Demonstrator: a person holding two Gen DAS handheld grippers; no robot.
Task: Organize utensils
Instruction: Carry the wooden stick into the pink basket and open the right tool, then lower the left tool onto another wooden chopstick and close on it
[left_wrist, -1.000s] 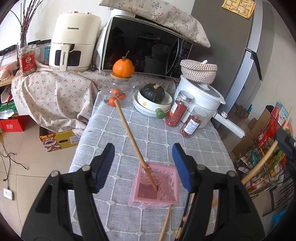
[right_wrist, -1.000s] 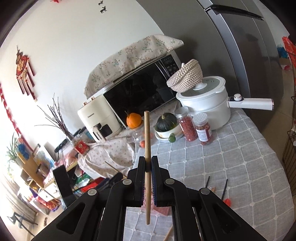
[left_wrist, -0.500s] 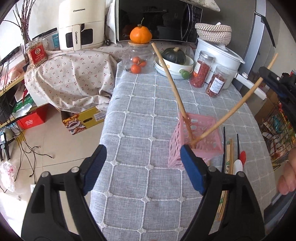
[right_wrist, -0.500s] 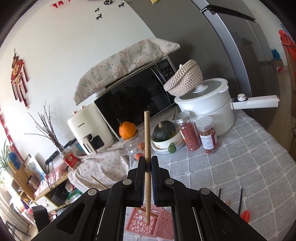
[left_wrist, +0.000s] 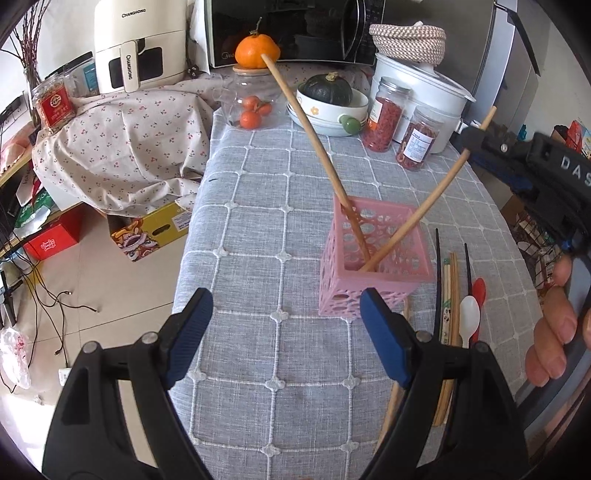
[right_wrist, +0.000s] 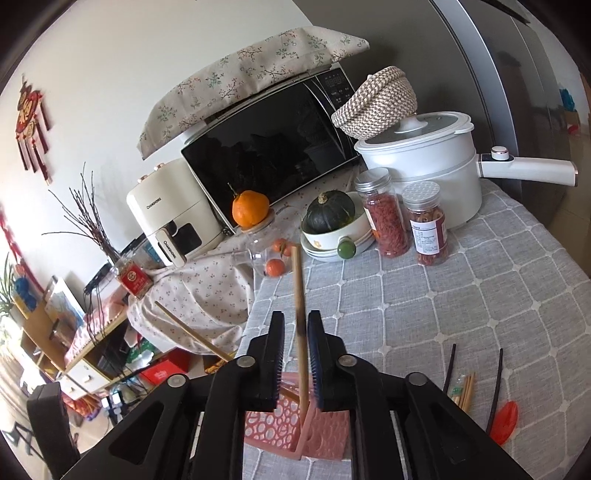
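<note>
A pink perforated basket (left_wrist: 373, 258) stands on the grey checked tablecloth (left_wrist: 273, 206); it also shows in the right wrist view (right_wrist: 295, 421). Two long wooden chopsticks lean in it. One chopstick (left_wrist: 314, 140) leans left. The other chopstick (left_wrist: 421, 218) leans right, its top between my right gripper's (right_wrist: 296, 332) slightly parted jaws; it shows there too (right_wrist: 300, 321). My left gripper (left_wrist: 286, 328) is open and empty, in front of the basket. Loose chopsticks (left_wrist: 448, 291), a white spoon (left_wrist: 469, 317) and a red spoon (left_wrist: 479, 288) lie right of the basket.
At the table's far end stand a glass jar of tangerines (left_wrist: 251, 107), a bowl with a green squash (left_wrist: 327, 99), two spice jars (left_wrist: 384, 114) and a white pot (left_wrist: 424, 92). A microwave (left_wrist: 291, 29) and air fryer (left_wrist: 136, 44) are behind. The table's left edge drops to the floor.
The right gripper has lowered its chopstick into the pink basket and its jaws have parted around it. The left gripper has drawn back from the basket and stayed open.
</note>
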